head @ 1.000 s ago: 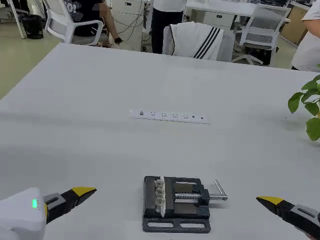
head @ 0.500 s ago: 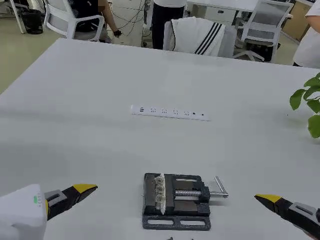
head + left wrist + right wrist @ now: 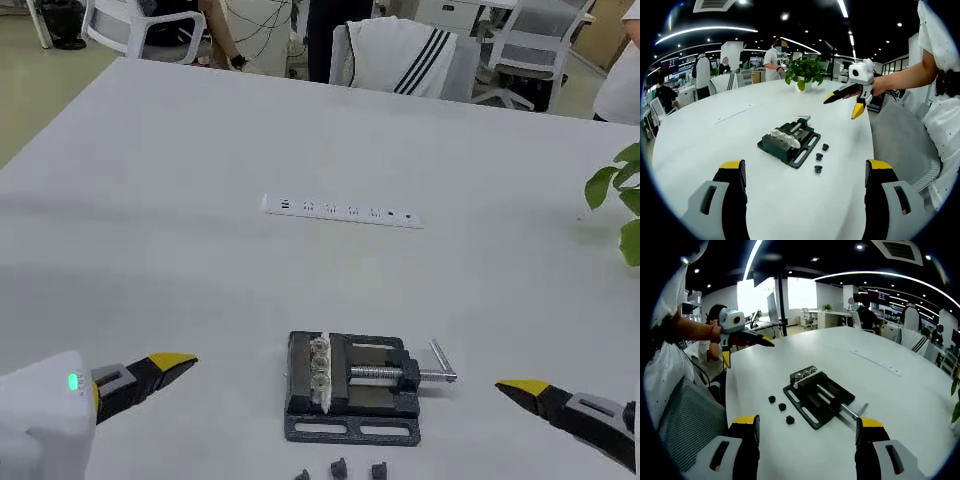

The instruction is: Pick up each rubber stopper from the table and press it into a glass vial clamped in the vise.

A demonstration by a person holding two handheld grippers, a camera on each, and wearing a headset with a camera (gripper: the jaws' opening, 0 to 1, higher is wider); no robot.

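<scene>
Work on the stoppers has not started, as far as we can judge: three small black rubber stoppers [image 3: 782, 406] lie loose on the white table [image 3: 200, 270], in a short row just beside the near edge of the dark metal vise [image 3: 350, 385]. The row of clear glass vials [image 3: 320, 372] stands clamped between the vise's jaws. We cannot make out any black cap on them, so we take all three insertions to be left to do. Our left gripper [image 3: 805, 166], black with yellow tips, has its jaws spread wide with nothing between them. Our right gripper [image 3: 809, 420] is spread just as wide and is equally empty. Both hang above the table, well apart from the stoppers and on either side of the vise. The head view catches the stoppers at its very bottom edge, one of them cut off, and gives us a single yellow tip of each gripper, so it tells us little about the jaw opening. The two gripper views supply that: each shows its own two jaws parted, the other gripper held up in a hand across the table, and all three stoppers whole. The head view adds the long white power strip [image 3: 342, 211] lying far beyond the vise, while the left gripper view brings in the potted green plant [image 3: 802, 75] at the table's far end.
</scene>
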